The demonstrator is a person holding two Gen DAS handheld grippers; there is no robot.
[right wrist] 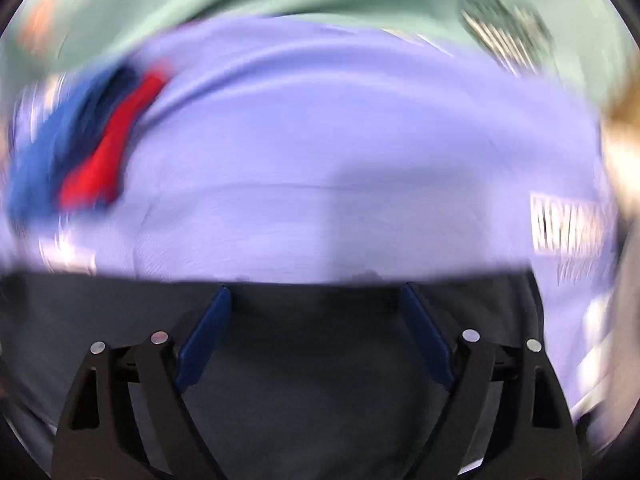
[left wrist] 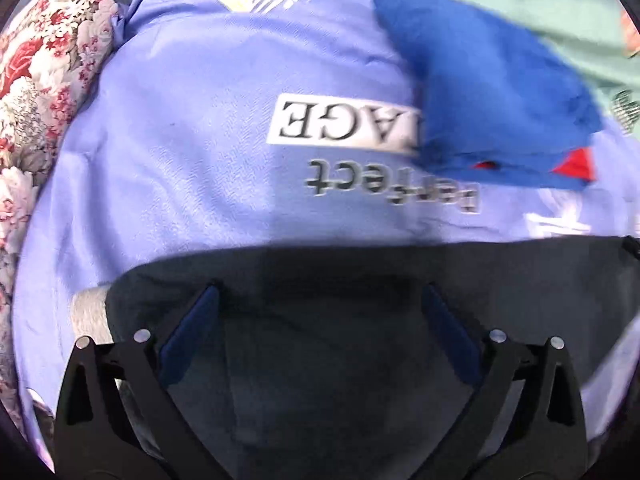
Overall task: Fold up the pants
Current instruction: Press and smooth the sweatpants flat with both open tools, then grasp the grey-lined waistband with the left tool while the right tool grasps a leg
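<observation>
Dark grey pants (left wrist: 320, 320) lie flat on a lilac printed bedsheet (left wrist: 180, 160), filling the lower part of the left wrist view. My left gripper (left wrist: 320, 292) is open above the pants, its blue fingers (left wrist: 192, 332) spread wide with nothing between them. In the blurred right wrist view the same pants (right wrist: 316, 360) fill the bottom. My right gripper (right wrist: 316, 292) is open over them near their far edge, fingers (right wrist: 204, 340) apart and empty.
A folded blue garment with red trim (left wrist: 488, 92) lies on the sheet beyond the pants; it also shows in the right wrist view (right wrist: 80, 152). A floral quilt (left wrist: 44, 80) is bunched at the left. A mint green sheet (left wrist: 520, 0) lies at the back.
</observation>
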